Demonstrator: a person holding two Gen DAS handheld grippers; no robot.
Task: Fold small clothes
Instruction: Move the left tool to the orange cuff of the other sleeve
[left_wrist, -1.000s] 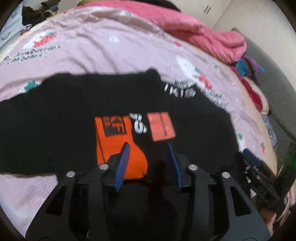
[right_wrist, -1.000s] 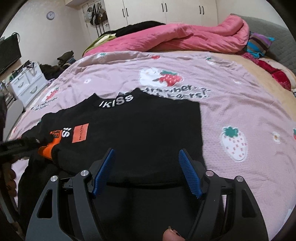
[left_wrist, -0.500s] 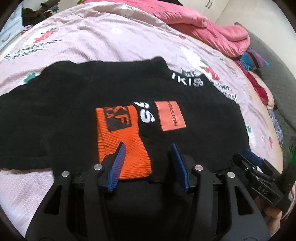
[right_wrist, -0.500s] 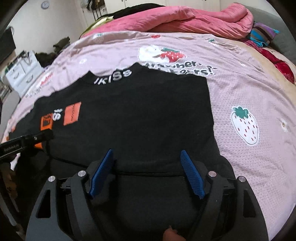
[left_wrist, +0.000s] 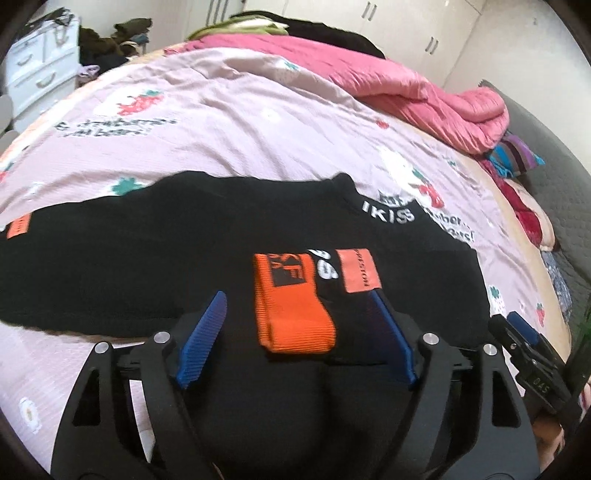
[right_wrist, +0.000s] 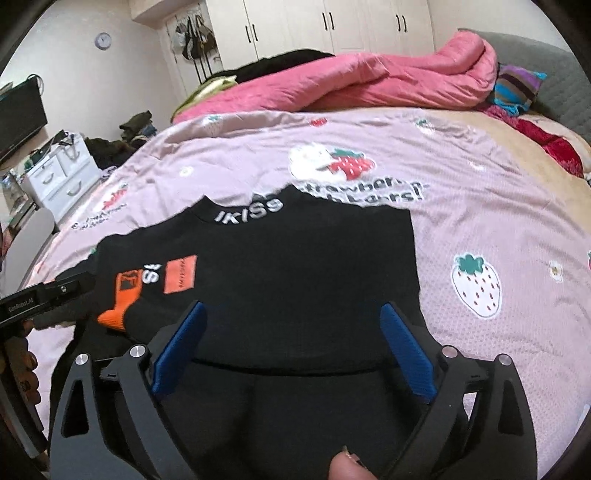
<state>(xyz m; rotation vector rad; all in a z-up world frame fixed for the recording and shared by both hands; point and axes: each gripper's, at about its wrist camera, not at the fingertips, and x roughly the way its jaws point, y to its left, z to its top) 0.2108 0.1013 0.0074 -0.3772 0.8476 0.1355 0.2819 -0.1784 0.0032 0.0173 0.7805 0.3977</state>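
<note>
Pink strawberry-print bedspread (right_wrist: 480, 206); white wardrobes (right_wrist: 332, 26) behind.

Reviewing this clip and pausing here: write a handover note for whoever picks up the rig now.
Left gripper: jaws have just been opening, clear of the orange cuff lying between them.
Right gripper: jaws have just been opening, empty above the black sweater.
Sweater lies flat on the bedspread; one sleeve is folded across the chest.
Left: the sleeve still stretched out sideways, then fold the body.

Both wrist views overlook the black sweater (left_wrist: 184, 236) closely
</note>
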